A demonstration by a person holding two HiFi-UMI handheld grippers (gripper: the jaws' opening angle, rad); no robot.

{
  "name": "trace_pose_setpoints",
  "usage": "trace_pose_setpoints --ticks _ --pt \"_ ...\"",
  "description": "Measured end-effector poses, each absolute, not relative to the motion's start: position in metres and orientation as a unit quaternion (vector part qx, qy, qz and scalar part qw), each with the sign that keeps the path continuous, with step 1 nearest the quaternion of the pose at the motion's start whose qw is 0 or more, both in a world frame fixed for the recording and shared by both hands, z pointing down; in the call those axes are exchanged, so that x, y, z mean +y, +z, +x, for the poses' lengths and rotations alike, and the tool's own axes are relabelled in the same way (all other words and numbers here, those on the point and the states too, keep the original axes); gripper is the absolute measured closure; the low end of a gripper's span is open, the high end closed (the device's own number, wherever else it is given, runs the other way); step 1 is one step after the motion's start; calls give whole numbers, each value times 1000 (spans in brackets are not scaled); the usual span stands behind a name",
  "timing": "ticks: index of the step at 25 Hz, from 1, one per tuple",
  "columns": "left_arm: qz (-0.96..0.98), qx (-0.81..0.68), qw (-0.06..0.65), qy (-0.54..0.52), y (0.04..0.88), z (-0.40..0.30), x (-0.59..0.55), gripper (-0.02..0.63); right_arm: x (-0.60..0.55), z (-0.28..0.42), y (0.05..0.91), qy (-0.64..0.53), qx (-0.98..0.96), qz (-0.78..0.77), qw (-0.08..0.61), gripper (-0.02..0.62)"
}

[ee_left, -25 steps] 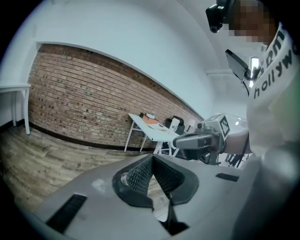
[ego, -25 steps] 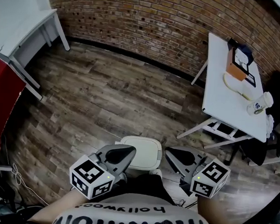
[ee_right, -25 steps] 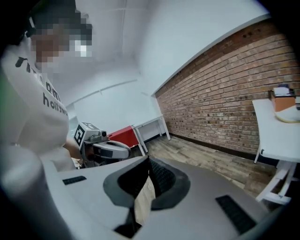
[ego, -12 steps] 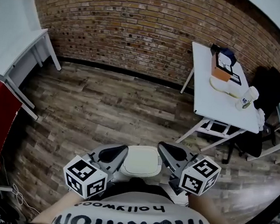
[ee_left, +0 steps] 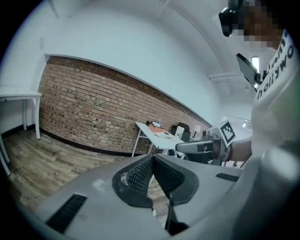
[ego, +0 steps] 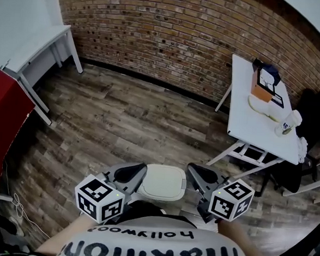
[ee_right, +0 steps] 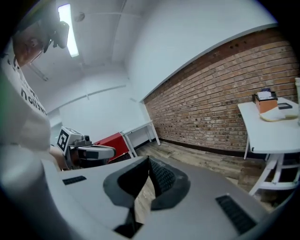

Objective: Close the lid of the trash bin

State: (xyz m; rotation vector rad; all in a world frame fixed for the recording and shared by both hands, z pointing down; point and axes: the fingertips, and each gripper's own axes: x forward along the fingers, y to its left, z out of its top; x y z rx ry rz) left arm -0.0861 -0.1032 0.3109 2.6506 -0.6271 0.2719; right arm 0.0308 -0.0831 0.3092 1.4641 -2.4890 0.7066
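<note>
the trash bin lid [ego: 163, 181] lies flat, its bin standing on the floor [ego: 122, 122] close before the person, between the left tool [ego: 139, 170] and the right tool [ego: 192, 169]. both tools are pinched closed on nothing. the lid looks already down, so a light press at its middle would confirm it is seated.

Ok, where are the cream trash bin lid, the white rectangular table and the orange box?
Cream plastic trash bin lid [ego: 164, 181]: head view, lid's centre.
White rectangular table [ego: 251, 125]: head view, bare top.
Orange box [ego: 259, 88]: head view, its side.
</note>
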Motion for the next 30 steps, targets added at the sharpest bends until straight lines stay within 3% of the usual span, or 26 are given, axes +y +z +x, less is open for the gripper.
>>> trace_pose_setpoints --ticks 30 --pt "927 -286 218 108 333 -115 -103 600 -79 67 318 235 -810 527 103 589"
